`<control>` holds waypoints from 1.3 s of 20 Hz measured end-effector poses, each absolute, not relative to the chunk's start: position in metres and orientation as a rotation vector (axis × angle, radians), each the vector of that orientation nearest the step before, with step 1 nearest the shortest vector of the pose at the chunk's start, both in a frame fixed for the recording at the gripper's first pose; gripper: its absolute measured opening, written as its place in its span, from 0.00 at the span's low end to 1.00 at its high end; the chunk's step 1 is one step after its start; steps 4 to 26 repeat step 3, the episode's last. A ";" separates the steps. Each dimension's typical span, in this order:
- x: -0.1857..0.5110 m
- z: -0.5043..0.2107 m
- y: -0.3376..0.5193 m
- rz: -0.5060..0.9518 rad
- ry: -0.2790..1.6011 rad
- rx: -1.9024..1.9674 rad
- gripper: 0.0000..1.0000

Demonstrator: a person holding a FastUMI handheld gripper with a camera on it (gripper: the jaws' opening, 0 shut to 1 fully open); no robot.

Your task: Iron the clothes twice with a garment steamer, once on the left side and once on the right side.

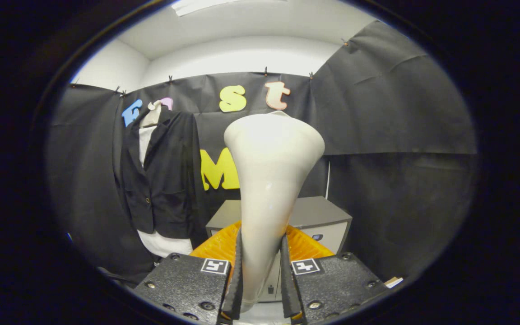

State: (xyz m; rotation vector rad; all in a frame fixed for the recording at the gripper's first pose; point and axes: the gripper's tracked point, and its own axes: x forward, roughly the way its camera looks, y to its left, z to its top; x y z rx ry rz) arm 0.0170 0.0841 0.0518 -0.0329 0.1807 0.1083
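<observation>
A cream-white garment steamer [271, 176] stands upright between my fingers, its narrow handle clamped by both and its wide head flaring above them. My gripper [261, 275] is shut on that handle. Off to the left, beyond the fingers, a black jacket [165, 180] hangs on the booth wall over a white shirt [165, 244], whose collar and hem show. The steamer head is apart from the jacket, to its right.
A grey cabinet [321, 219] stands behind the steamer, against the back wall. An orange ribbed thing [217, 246] lies just ahead of the fingers, on both sides of the handle. Black cloth walls close the booth on the left, back and right.
</observation>
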 end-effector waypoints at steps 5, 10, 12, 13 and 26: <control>0.017 0.042 0.078 0.117 0.201 -0.034 0.38; 0.017 0.042 0.078 0.117 0.201 -0.034 0.38; 0.017 0.042 0.078 0.117 0.201 -0.034 0.38; 0.017 0.042 0.078 0.117 0.201 -0.034 0.38; 0.017 0.042 0.078 0.117 0.201 -0.034 0.38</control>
